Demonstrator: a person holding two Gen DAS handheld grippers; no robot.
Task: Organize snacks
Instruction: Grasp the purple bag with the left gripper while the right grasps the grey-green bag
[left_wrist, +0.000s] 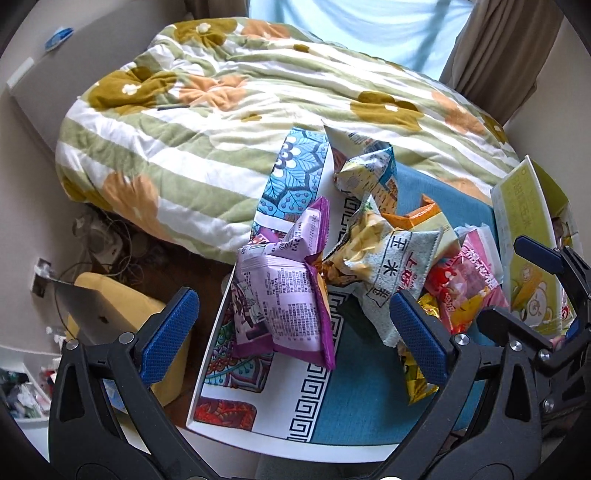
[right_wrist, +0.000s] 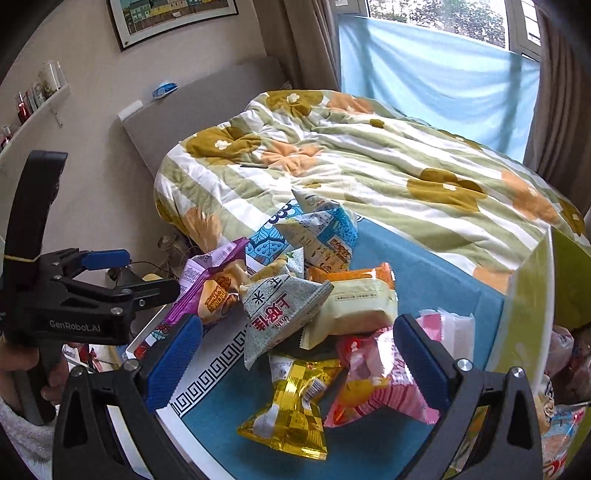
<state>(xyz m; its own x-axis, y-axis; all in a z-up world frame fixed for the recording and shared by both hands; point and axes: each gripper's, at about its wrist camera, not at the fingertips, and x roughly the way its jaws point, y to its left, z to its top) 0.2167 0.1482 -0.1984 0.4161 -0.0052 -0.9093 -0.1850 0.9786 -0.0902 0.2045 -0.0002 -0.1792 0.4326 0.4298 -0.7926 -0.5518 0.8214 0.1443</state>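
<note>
A pile of snack packets lies on a blue patterned board (left_wrist: 354, 402) at the foot of a bed. In the left wrist view my left gripper (left_wrist: 291, 328) is open above purple packets (left_wrist: 284, 295); a grey-green packet (left_wrist: 391, 273) and a pink packet (left_wrist: 469, 284) lie to the right. In the right wrist view my right gripper (right_wrist: 299, 354) is open over a gold packet (right_wrist: 291, 410), the pink packet (right_wrist: 376, 380), the grey-green packet (right_wrist: 280, 314) and a cream packet (right_wrist: 354, 306). The left gripper (right_wrist: 136, 273) shows at the left, open and empty.
A yellow-green box (left_wrist: 524, 236) holding more snacks stands at the board's right side, also in the right wrist view (right_wrist: 532, 295). A floral quilt (left_wrist: 229, 122) covers the bed behind. A yellow stool (left_wrist: 122, 306) and cables sit on the floor at the left.
</note>
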